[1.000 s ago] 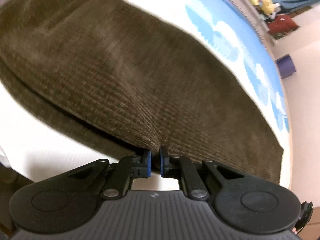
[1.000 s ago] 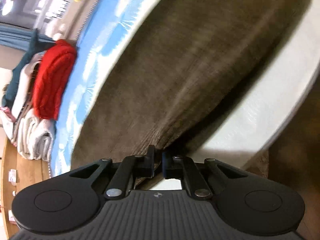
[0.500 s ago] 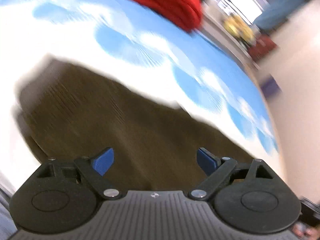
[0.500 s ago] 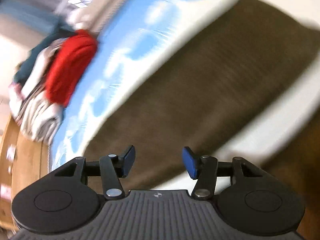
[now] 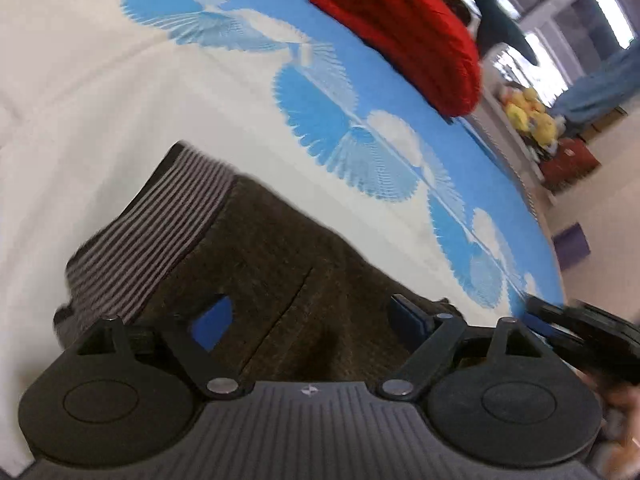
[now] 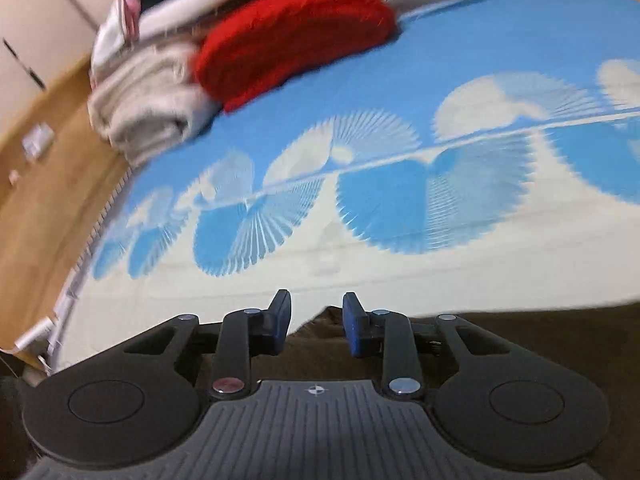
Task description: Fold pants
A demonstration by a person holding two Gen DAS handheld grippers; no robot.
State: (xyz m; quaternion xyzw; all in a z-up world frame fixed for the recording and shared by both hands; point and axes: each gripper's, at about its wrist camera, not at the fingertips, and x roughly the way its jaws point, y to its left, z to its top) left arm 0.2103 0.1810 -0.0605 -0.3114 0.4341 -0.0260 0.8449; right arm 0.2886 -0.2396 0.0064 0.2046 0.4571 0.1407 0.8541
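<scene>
Brown corduroy pants [image 5: 280,264] lie folded on the bed, their grey striped waistband [image 5: 160,232] at the left end. My left gripper [image 5: 310,318] hovers over them with its jaws wide and closing a little, and nothing is pinched between its blue pads [image 5: 212,320]. In the right wrist view only the pants' near edge [image 6: 520,340] shows along the bottom. My right gripper [image 6: 316,320] sits over a corner of that edge. Its jaws are partly apart and closing, with no cloth pressed between them. The right gripper [image 5: 580,328] also shows blurred at the right edge of the left view.
The blue and white bedspread [image 5: 100,92] stretches beyond the pants. A folded red garment [image 6: 292,40] and pale folded towels [image 6: 148,108] are stacked at the far side. Wooden floor [image 6: 48,184] lies left of the bed. Yellow plush toys [image 5: 528,116] and a purple box [image 5: 570,246] are off to the right.
Both grippers let go of the pants' edge and opened. Both swung away across the bed, the right one rolling upright and then narrowing again. The pants now lie flat.
</scene>
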